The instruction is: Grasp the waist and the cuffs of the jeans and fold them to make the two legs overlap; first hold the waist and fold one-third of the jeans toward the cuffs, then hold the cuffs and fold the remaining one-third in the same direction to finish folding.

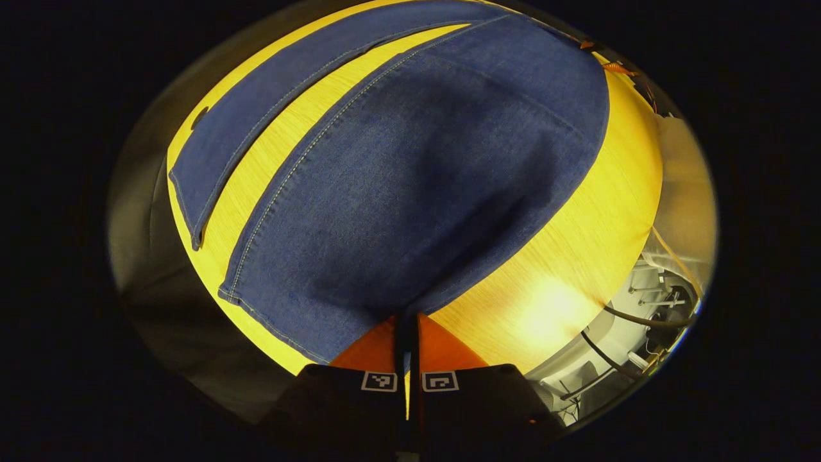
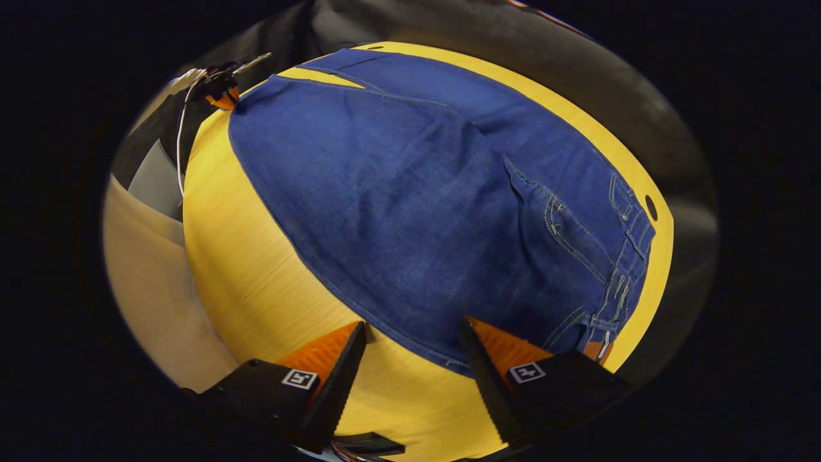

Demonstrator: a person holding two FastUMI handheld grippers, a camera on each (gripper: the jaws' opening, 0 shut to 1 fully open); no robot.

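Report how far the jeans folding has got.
Done: nothing folded; the jeans lie flat on the yellow table, legs apart. In hand: the left gripper is pinched on a cuff edge; the right gripper is open at the waist end. Left: overlapping the legs, then both thirds.

Count from my remote seat
I see one pair of jeans, one yellow table, and my two grippers: left, right.

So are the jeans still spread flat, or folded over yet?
Spread flat: the jeans lie open on the table, legs apart with tabletop showing between them.
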